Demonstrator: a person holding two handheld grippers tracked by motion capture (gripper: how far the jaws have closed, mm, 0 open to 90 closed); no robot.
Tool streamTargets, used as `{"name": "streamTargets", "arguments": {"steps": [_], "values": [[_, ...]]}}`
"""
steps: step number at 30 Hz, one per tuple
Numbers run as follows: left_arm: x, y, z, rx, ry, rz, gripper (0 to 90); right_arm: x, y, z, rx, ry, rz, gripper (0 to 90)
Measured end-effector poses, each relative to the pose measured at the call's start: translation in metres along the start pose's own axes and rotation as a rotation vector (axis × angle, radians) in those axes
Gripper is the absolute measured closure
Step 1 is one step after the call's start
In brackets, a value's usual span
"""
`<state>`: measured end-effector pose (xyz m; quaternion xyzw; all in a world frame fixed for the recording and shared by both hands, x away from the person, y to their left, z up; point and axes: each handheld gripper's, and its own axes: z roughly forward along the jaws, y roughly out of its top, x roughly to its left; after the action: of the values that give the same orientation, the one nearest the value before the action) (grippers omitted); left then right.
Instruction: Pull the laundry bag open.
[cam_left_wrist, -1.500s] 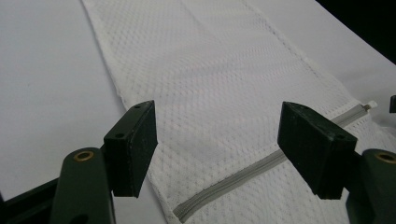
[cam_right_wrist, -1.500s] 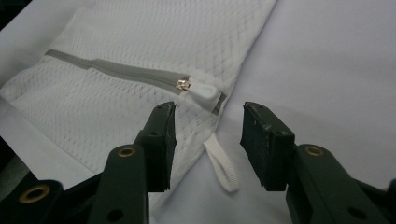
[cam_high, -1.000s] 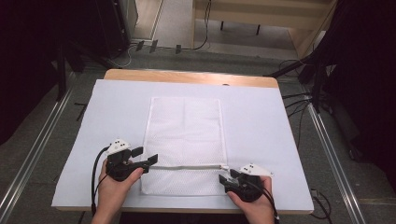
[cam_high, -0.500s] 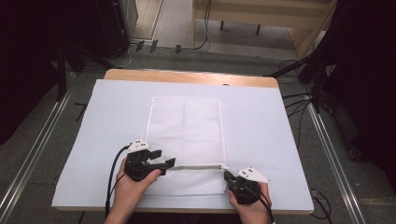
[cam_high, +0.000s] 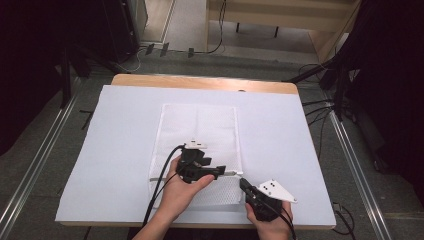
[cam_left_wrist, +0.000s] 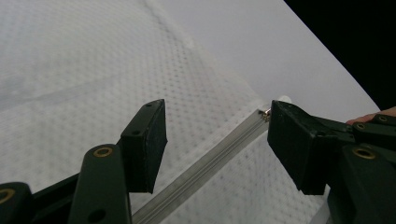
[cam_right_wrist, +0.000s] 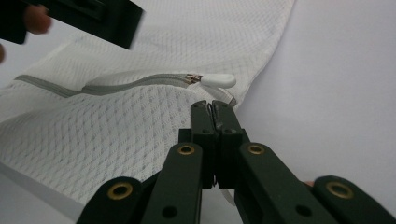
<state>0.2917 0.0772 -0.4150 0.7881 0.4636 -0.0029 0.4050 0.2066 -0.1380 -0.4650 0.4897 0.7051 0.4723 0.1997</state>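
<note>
A white mesh bag (cam_high: 200, 125) lies flat on the white table cover (cam_high: 300, 150). Its grey zipper (cam_left_wrist: 210, 165) runs across the near end and stops at a white pull (cam_high: 235, 174) (cam_right_wrist: 217, 80) on the right. My left gripper (cam_high: 223, 171) (cam_left_wrist: 217, 140) hovers over the zipper just left of the pull. Its jaws are open and have just been closing; the zipper runs below and between them, untouched by the pads. My right gripper (cam_high: 243, 184) (cam_right_wrist: 214, 106) is shut on the mesh bag's near right edge, just below the pull.
The cover's near edge (cam_high: 200, 220) lies right under both hands. A wooden table edge (cam_high: 200, 82) shows at the back. Metal rails (cam_high: 350, 155) and cables (cam_high: 320, 107) lie on the floor beside the table.
My left gripper has travelled right along the zipper from the bag's left edge to near the pull. The right gripper has stayed at the bag's near right corner.
</note>
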Motion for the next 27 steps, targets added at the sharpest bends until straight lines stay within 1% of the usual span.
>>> {"name": "streamTargets", "arguments": {"steps": [2,3,5,6,8,9,10,11,12,13,14,15,16,17,19,20,21,22,24,25,27], "values": [[-0.008,0.005,0.01,0.024,-0.01,0.0,37.6,0.0,0.002,-0.001,-0.009,0.004,-0.008,90.0],[-0.008,0.005,0.01,0.024,-0.01,0.0,38.5,0.001,0.003,-0.001,-0.012,0.008,-0.012,90.0],[-0.013,0.01,0.016,0.034,-0.018,-0.008,39.4,0.001,0.003,-0.001,-0.014,0.011,-0.019,90.0],[-0.016,0.012,0.019,0.035,-0.015,-0.015,40.3,0.001,0.003,-0.001,-0.01,0.015,-0.024,90.0],[-0.022,0.018,0.027,0.049,-0.005,-0.014,40.7,0.001,0.004,0.0,-0.011,0.018,-0.023,90.0],[-0.022,0.018,0.027,0.049,-0.005,-0.014,40.7,0.001,0.004,0.0,-0.011,0.018,-0.023,90.0],[-0.028,0.021,0.032,0.069,0.01,0.013,40.7,0.001,0.004,-0.001,-0.013,0.023,-0.025,90.0],[-0.03,0.021,0.034,0.082,0.025,0.024,41.8,0.002,0.005,-0.001,-0.013,0.024,-0.027,90.0],[-0.033,0.022,0.036,0.097,0.04,0.04,44.8,0.002,0.005,-0.001,-0.012,0.026,-0.026,90.0],[-0.035,0.022,0.038,0.102,0.053,0.048,45.6,0.002,0.005,-0.001,-0.011,0.027,-0.028,90.0],[-0.036,0.023,0.039,0.099,0.057,0.046,46.6,0.002,0.005,-0.001,-0.011,0.026,-0.03,90.0],[-0.036,0.023,0.039,0.099,0.057,0.046,50.8,0.002,0.005,-0.001,-0.011,0.026,-0.03,90.0],[-0.037,0.023,0.04,0.098,0.062,0.055,50.8,0.002,0.005,-0.001,-0.012,0.026,-0.033,90.0],[-0.037,0.024,0.041,0.107,0.051,0.067,58.6,0.002,0.005,-0.001,-0.01,0.026,-0.038,90.0],[-0.036,0.023,0.041,0.114,0.025,0.072,66.0,0.002,0.005,-0.001,-0.009,0.026,-0.036,90.0],[-0.036,0.023,0.041,0.114,0.025,0.072,71.5,0.002,0.005,-0.001,-0.009,0.026,-0.036,90.0],[-0.035,0.023,0.04,0.12,0.014,0.075,71.5,0.002,0.005,0.0,-0.007,0.028,-0.036,90.0],[-0.034,0.023,0.039,0.119,0.0,0.076,74.1,0.002,0.005,0.0,-0.006,0.03,-0.037,90.0],[-0.032,0.023,0.035,0.107,-0.013,0.07,78.3,0.002,0.005,0.0,-0.005,0.029,-0.038,90.0],[-0.031,0.024,0.033,0.105,-0.024,0.07,79.0,0.002,0.005,0.001,-0.002,0.029,-0.037,90.0],[-0.028,0.024,0.029,0.096,-0.04,0.059,79.7,0.003,0.005,0.001,0.004,0.025,-0.033,90.0]]}}
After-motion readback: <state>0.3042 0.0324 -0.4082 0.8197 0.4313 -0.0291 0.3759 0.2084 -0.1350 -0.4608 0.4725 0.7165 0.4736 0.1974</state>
